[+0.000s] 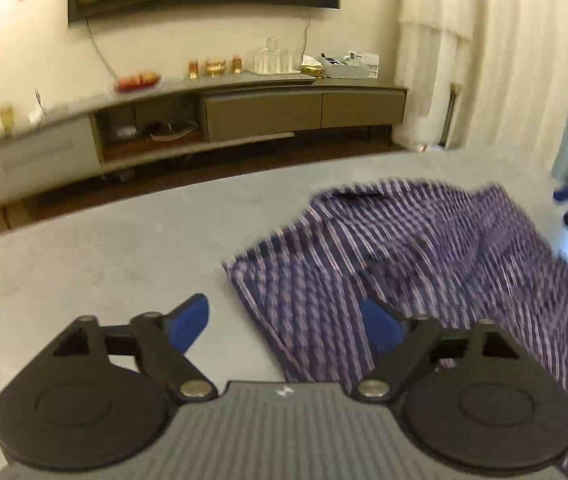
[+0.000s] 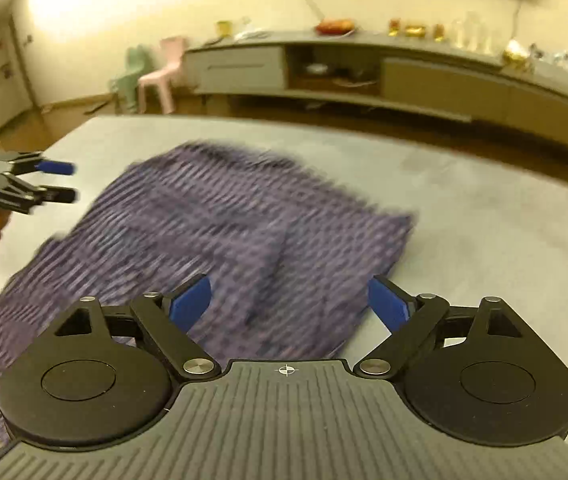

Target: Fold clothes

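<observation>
Left wrist view: the left tool (image 1: 284,322) hangs spread wide and empty over a grey counter (image 1: 95,248), with a striped purple shirt (image 1: 424,256) lying rumpled under its right finger. Right wrist view: the right tool (image 2: 290,300) is likewise spread and empty above the shirt (image 2: 219,232), which lies on the counter (image 2: 484,208).

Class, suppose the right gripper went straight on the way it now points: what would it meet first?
Probably the striped garment on the table: the open right gripper points down over it. Blur leaves depth unclear.
</observation>
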